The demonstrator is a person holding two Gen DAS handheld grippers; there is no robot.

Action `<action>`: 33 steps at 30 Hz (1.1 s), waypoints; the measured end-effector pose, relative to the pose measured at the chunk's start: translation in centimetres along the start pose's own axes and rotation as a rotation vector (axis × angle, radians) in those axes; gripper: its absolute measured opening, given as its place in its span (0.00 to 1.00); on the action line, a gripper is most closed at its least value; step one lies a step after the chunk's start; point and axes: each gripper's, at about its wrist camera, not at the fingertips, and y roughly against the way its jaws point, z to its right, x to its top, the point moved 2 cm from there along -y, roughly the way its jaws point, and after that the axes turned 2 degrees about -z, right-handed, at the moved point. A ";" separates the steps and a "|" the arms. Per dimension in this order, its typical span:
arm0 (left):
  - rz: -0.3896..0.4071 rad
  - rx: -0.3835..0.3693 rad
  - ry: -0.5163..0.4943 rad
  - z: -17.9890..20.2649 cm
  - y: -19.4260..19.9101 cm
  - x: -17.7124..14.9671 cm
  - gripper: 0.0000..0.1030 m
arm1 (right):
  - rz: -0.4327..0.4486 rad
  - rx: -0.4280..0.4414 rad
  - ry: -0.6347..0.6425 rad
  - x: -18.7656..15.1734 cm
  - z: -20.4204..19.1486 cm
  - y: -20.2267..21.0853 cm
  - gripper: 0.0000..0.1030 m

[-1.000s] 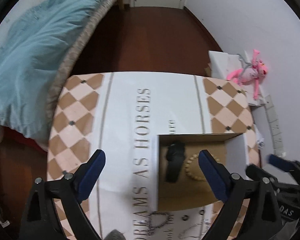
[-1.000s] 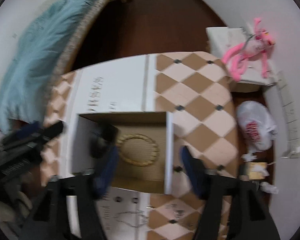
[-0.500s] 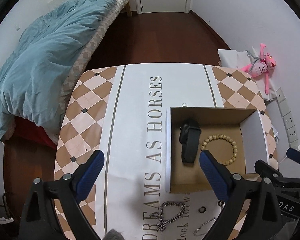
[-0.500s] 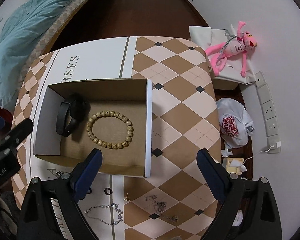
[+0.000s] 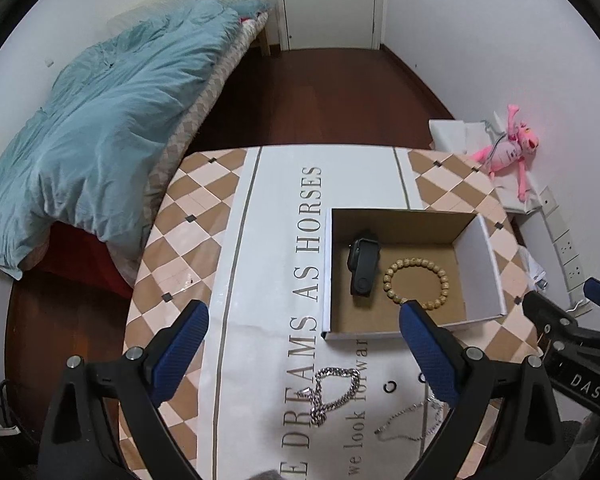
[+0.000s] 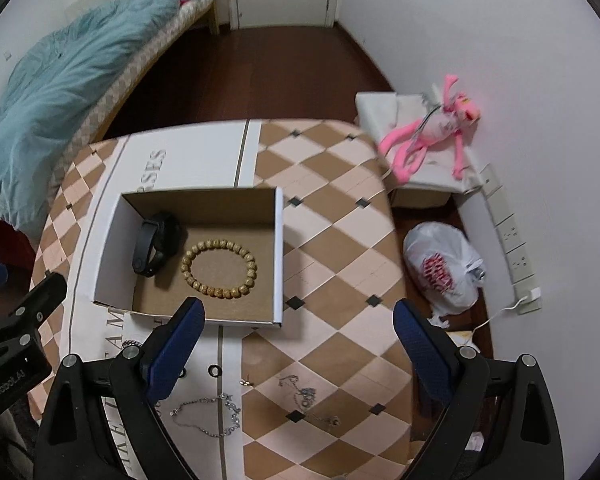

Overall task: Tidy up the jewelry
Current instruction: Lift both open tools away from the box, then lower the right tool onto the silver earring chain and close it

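An open cardboard box [image 5: 480, 268] [image 6: 278, 248] stands on the patterned table and holds a black wristband [image 5: 363, 266] [image 6: 153, 249] and a wooden bead bracelet [image 5: 416, 284] [image 6: 219, 263]. On the tablecloth nearer to me lie a thick silver chain [image 5: 332, 394], a thin silver chain [image 5: 410, 420] [image 6: 208, 416], a small black ring [image 5: 389, 387] [image 6: 214, 369] and a fine necklace [image 6: 306, 396]. My left gripper [image 5: 304, 356] hangs open above the cloth in front of the box. My right gripper [image 6: 296, 348] is open too, empty, above the loose pieces.
A bed with a blue duvet [image 5: 100, 128] lies to the left. By the right wall are a pink plush toy [image 6: 440, 132] on a white box, a white plastic bag [image 6: 442, 268] on the floor and a power strip [image 6: 512, 240]. The table edge [image 6: 392, 240] runs along the right.
Both grippers have pulled back from the box and risen, so the loose chains and ring in front of it have come into view. The jewelry has not moved.
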 end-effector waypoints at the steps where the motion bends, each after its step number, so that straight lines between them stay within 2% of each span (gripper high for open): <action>1: 0.010 -0.002 0.002 0.0 0.7 -0.1 0.95 | 0.019 -0.007 -0.004 -0.1 0.2 0.8 0.94; 11: 0.113 -0.045 0.014 0.2 6.9 -0.9 0.95 | 0.157 0.009 -0.029 -1.6 1.2 8.4 0.94; 15: 0.135 -0.046 0.017 0.2 8.6 -1.4 0.95 | 0.172 0.040 -0.049 -2.4 1.5 10.2 0.94; 19: 0.126 -0.012 0.027 0.0 9.2 -2.6 0.95 | 0.158 0.069 -0.076 -4.0 1.9 10.8 0.94; 24: 0.071 0.001 0.056 -0.8 6.9 -5.3 0.95 | 0.057 0.084 -0.099 -7.0 2.5 7.4 0.94; 27: 0.025 0.044 0.059 -1.2 4.5 -7.4 0.95 | -0.003 0.089 -0.133 -9.3 3.5 4.1 0.94; 33: -0.111 0.071 0.066 -1.6 -1.1 -11.7 0.95 | -0.096 0.123 -0.216 -13.8 6.1 -2.6 0.90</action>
